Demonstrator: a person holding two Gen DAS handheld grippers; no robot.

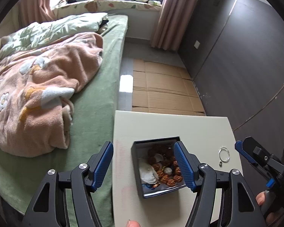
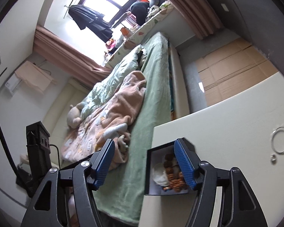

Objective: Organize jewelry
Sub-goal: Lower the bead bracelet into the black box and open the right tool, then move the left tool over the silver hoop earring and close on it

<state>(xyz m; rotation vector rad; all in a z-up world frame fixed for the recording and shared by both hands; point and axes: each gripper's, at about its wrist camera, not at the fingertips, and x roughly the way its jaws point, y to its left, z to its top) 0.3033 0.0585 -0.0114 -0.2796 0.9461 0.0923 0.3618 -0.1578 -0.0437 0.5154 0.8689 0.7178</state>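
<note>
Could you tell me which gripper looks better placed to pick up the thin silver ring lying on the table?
Probably the right gripper: in the left wrist view its open blue fingertip sits just beside the thin silver ring on the cream table. The open left gripper hovers farther over by the dark open jewelry box.

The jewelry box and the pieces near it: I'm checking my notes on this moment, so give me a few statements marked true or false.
1. The dark box on the white table is open, with brown beads inside. True.
2. The thin silver bangle lies inside the box. False: it lies on the table, outside the box on its right.
3. A small ring sits on the table close to the bangle. True.
4. The left hand-held gripper is shut on the beads. False: its jaws are wide open and grip nothing.
5. The right hand-held gripper holds the bangle. False: it is open and empty, and the bangle lies on the table.
</note>
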